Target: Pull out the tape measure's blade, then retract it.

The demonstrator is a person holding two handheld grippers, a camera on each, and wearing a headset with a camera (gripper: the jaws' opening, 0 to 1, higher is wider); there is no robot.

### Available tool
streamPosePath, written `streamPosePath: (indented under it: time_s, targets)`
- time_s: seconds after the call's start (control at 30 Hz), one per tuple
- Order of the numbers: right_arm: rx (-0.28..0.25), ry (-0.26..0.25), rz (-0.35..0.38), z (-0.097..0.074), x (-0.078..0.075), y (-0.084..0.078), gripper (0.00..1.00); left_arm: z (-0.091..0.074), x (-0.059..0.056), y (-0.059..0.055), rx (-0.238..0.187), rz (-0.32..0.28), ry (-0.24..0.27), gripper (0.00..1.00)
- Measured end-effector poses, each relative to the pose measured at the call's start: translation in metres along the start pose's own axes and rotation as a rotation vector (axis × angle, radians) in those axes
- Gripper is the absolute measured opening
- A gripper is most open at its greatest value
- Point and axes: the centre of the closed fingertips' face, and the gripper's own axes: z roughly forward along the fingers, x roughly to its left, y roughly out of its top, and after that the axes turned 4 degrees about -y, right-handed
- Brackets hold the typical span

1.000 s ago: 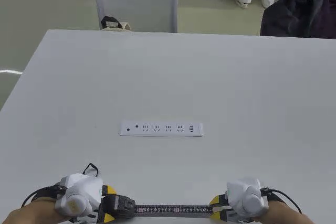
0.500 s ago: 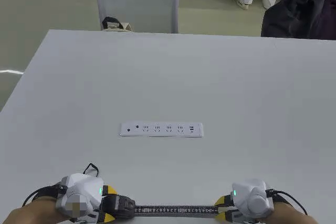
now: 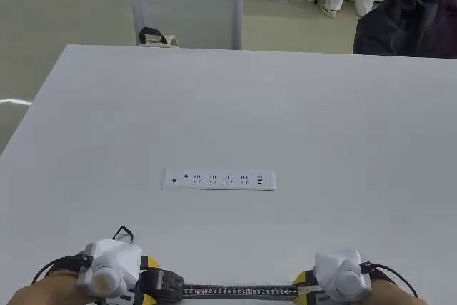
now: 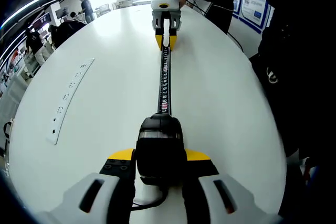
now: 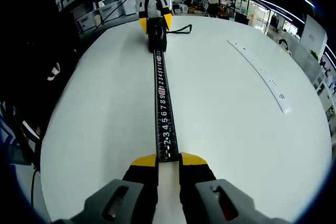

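Firmly clamps black plastic tape measure case [image 4: 160,132] in left gripper [image 4: 160,157], pinches thin dark steel blade [image 5: 161,93] at its tip in right gripper [image 5: 168,160]; likely springy, slippery.

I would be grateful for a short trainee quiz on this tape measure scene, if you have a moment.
1. True or false: the left claw is shut on the tape measure's case.
2. The right claw grips: A) the case, B) the end of the blade, C) a chair.
3. Fill in: farther out on the table lies a white ____.

Key: 1 true. 2 B. 3 power strip.
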Motion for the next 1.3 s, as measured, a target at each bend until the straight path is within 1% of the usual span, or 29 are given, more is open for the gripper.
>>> streamPosePath:
  time_s: [0.1, 0.13, 0.17, 0.2, 0.27, 0.37, 0.43, 0.5, 0.57, 0.6, 0.67, 0.73, 0.77, 0.87, 0.93, 1.0, 1.07, 1.1, 1.17, 1.23, 1.3]
  targets:
    - [0.022, -0.008, -0.015, 0.000, 0.000, 0.000, 0.14, 0.000, -0.001, 0.003, 0.017, 0.018, 0.006, 0.31]
    - [0.029, -0.011, 0.000, 0.000, 0.000, 0.000, 0.14, 0.000, -0.001, 0.003, 0.024, 0.021, 0.009, 0.31]
    - [0.033, -0.016, 0.000, -0.001, 0.000, 0.000, 0.15, 0.000, -0.001, 0.004, 0.028, 0.028, 0.009, 0.31]
    - [0.035, -0.020, -0.009, -0.001, -0.001, -0.001, 0.15, 0.000, -0.001, 0.003, 0.031, 0.031, 0.012, 0.31]
    - [0.047, -0.032, 0.003, -0.001, -0.001, -0.003, 0.15, 0.000, 0.000, 0.001, 0.038, 0.039, 0.015, 0.32]
    - [0.050, -0.053, 0.009, -0.002, 0.000, -0.003, 0.24, 0.001, 0.000, -0.001, 0.051, 0.052, 0.021, 0.34]
    - [0.053, -0.062, 0.014, -0.002, 0.002, -0.004, 0.29, -0.001, 0.002, -0.002, 0.053, 0.052, 0.033, 0.41]
    - [0.060, -0.065, 0.022, -0.003, 0.005, -0.005, 0.34, -0.004, 0.004, -0.001, 0.046, 0.043, 0.053, 0.45]
    - [0.058, -0.086, 0.056, -0.004, 0.007, -0.006, 0.39, -0.008, 0.004, -0.001, 0.041, 0.021, 0.064, 0.46]
    - [0.051, -0.100, 0.087, -0.005, 0.008, -0.005, 0.42, -0.010, 0.002, -0.001, 0.036, 0.006, 0.067, 0.46]
    - [0.040, -0.119, 0.119, -0.007, 0.010, -0.004, 0.47, -0.012, 0.002, -0.002, 0.031, -0.016, 0.081, 0.48]
    - [0.026, -0.137, 0.142, -0.008, 0.012, -0.004, 0.50, -0.015, 0.000, -0.003, 0.009, -0.057, 0.103, 0.51]
    - [0.015, -0.154, 0.168, -0.011, 0.013, -0.002, 0.51, -0.017, -0.002, -0.002, -0.011, -0.089, 0.112, 0.53]
    - [-0.009, -0.190, 0.214, -0.016, 0.015, -0.001, 0.56, -0.020, -0.006, -0.001, -0.037, -0.130, 0.137, 0.58]
    - [-0.037, -0.227, 0.263, -0.023, 0.018, 0.003, 0.60, -0.022, -0.013, -0.001, -0.066, -0.180, 0.154, 0.60]
    - [-0.056, -0.250, 0.295, -0.026, 0.019, 0.004, 0.62, -0.024, -0.017, -0.002, -0.077, -0.214, 0.173, 0.63]
    - [-0.073, -0.284, 0.326, -0.031, 0.021, 0.004, 0.64, -0.026, -0.022, -0.001, -0.105, -0.257, 0.201, 0.66]
    - [-0.088, -0.298, 0.343, -0.034, 0.023, 0.006, 0.66, -0.028, -0.026, 0.000, -0.124, -0.280, 0.210, 0.67]
    - [-0.102, -0.314, 0.365, -0.038, 0.025, 0.006, 0.69, -0.030, -0.032, 0.000, -0.133, -0.301, 0.224, 0.70]
    - [-0.114, -0.328, 0.383, -0.041, 0.030, 0.008, 0.71, -0.032, -0.037, -0.003, -0.140, -0.335, 0.245, 0.72]
    - [-0.122, -0.344, 0.394, -0.044, 0.035, 0.008, 0.75, -0.036, -0.041, -0.003, -0.158, -0.371, 0.272, 0.75]
